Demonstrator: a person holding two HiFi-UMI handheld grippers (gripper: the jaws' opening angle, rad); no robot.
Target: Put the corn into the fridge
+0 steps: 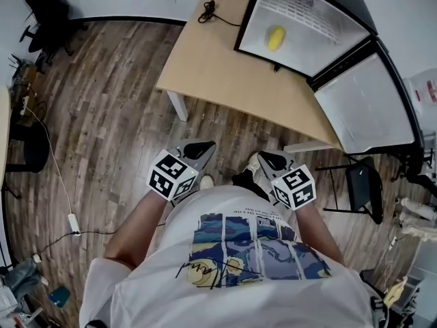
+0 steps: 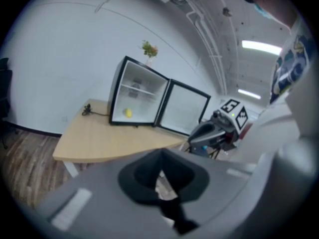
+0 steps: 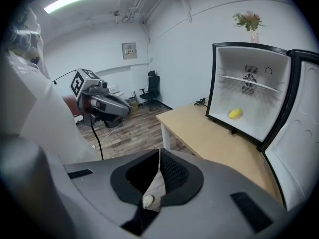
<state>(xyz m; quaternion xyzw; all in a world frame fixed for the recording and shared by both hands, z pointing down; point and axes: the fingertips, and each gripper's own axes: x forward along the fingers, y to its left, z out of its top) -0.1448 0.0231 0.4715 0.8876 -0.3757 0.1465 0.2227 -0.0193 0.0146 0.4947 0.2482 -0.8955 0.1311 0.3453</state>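
1. The corn [image 1: 275, 37] lies inside the open fridge [image 1: 321, 29], on its floor below the wire shelf [image 3: 244, 82], well apart from both grippers.
2. In the head view it sits at 1 o'clock from my left gripper [image 1: 203, 145] and 12 o'clock from my right gripper [image 1: 268, 158].
3. Its long axis runs roughly 12 to 6 there; I cannot tell which end is the tip.
4. Both pairs of jaws are closed together, with nothing between them.

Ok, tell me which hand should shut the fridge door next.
Right, likely. The corn is already inside the fridge, and the open door stands on the right, nearer the right tongs than the left tongs. Both are shut and empty.
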